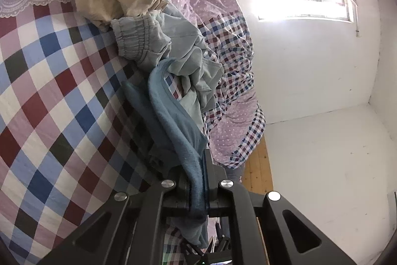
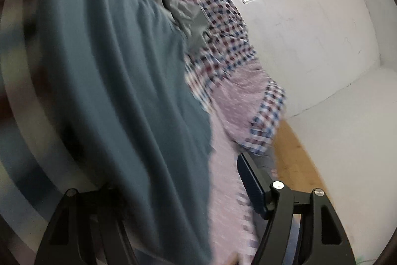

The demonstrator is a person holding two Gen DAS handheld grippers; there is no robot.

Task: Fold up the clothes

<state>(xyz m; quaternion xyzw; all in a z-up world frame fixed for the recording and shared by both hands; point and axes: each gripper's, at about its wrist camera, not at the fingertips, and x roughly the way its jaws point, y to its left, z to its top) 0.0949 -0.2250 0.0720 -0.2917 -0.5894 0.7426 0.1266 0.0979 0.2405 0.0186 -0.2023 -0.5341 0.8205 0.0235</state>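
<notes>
With the left gripper [image 1: 196,193] clamped on the teal fleece garment's edge [image 1: 171,121] above the checked patchwork bedspread [image 1: 62,91], bring the wide-open, empty right gripper [image 2: 183,193] onto the hanging cloth

Left gripper [image 1: 197,193]: jaws clamped together on a fold of blue cloth [image 1: 173,121], tilted slightly downward.
Left fingers [image 1: 181,186]: pressed against the cloth from both sides, no gap showing.
Right gripper [image 2: 178,193]: jaws spread wide, gripping nothing.
Right fingers [image 2: 251,186]: one pad bare; the other hidden behind draped cloth.
</notes>
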